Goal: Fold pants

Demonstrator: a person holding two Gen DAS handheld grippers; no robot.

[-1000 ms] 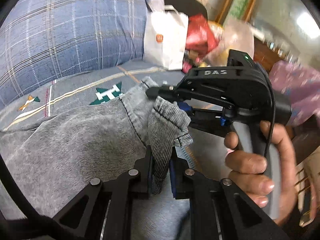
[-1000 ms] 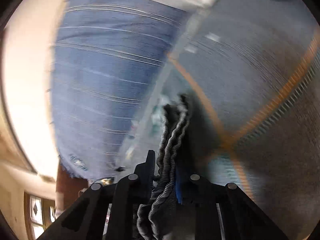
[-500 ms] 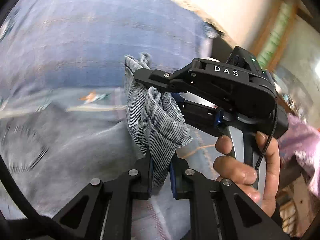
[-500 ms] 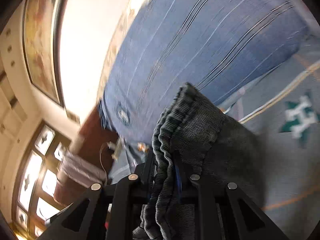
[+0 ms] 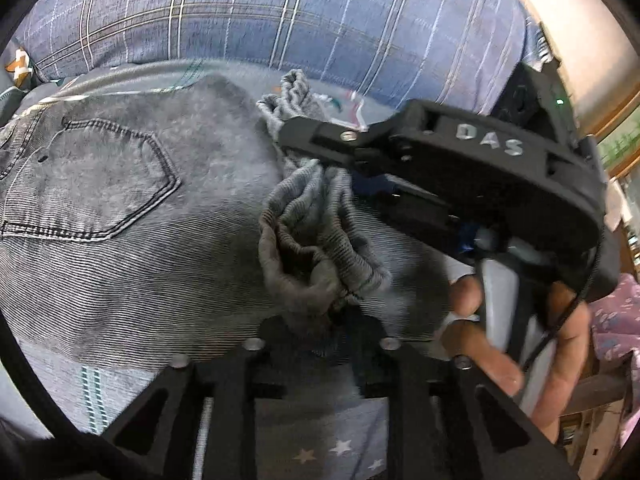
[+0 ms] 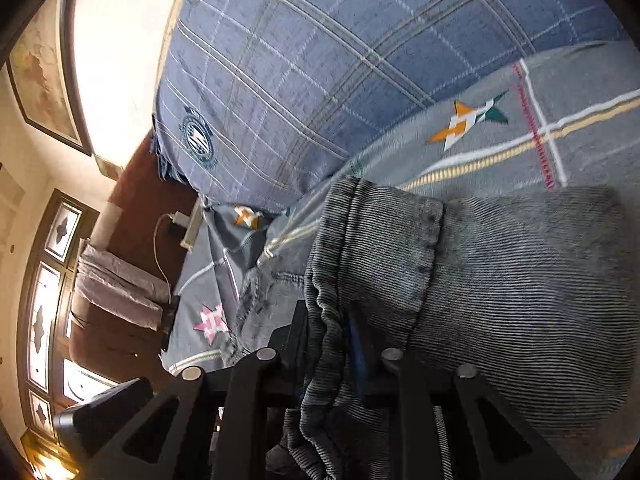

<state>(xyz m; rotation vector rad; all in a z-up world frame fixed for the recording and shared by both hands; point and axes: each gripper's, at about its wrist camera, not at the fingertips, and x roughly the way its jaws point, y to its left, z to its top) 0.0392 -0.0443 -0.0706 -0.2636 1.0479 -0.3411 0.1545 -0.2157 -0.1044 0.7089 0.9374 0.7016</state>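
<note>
Grey denim pants (image 5: 120,208) lie on a bed, back pocket (image 5: 100,184) up. My left gripper (image 5: 320,320) is shut on a bunched hem of the pants (image 5: 316,248), held just above the pocket area. My right gripper (image 5: 304,140) is shut on the other hem, close beside the left one, with the person's hand (image 5: 520,344) on its handle. In the right wrist view my right gripper (image 6: 340,340) pinches a folded hem (image 6: 380,248), and the leg fabric (image 6: 520,280) drapes over the pants below.
The bed sheet (image 6: 500,148) is grey with star patterns and stripes. A large blue plaid pillow (image 5: 280,16) lies at the far side, also in the right wrist view (image 6: 340,60). A wooden headboard and window (image 6: 52,280) stand beyond the bed.
Both grippers have carried the leg hems across the bed and now hold them over the pocket end of the pants, so the legs lie folded back over the seat.
</note>
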